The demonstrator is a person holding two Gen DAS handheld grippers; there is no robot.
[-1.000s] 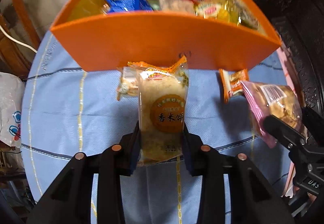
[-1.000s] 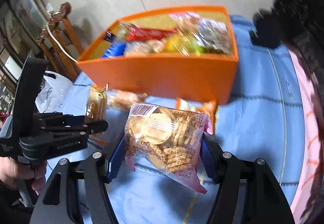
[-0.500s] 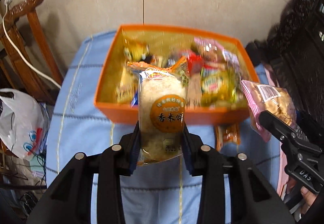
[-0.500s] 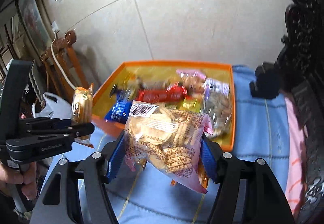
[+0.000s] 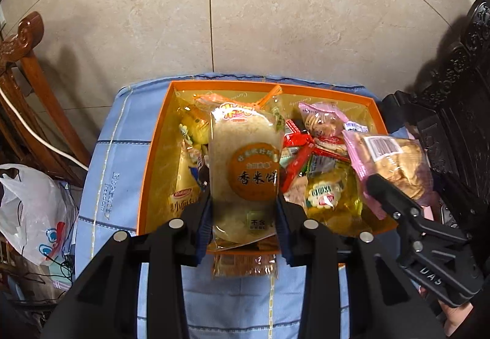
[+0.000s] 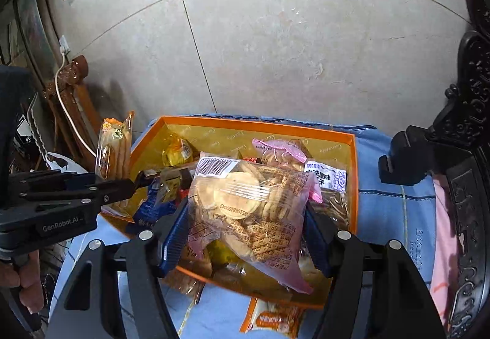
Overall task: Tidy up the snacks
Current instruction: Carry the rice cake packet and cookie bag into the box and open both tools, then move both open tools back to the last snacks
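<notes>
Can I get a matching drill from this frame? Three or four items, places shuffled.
Items:
1. rice cracker pack
2. biscuit bag
3. red wrapper
4. orange packet

Places:
A. lying inside the orange box
B. clamped in the left tool
C. on the blue cloth, outside the box's near wall
D. clamped in the right tool

Pairs: 1-B, 2-D, 3-A, 4-C
</notes>
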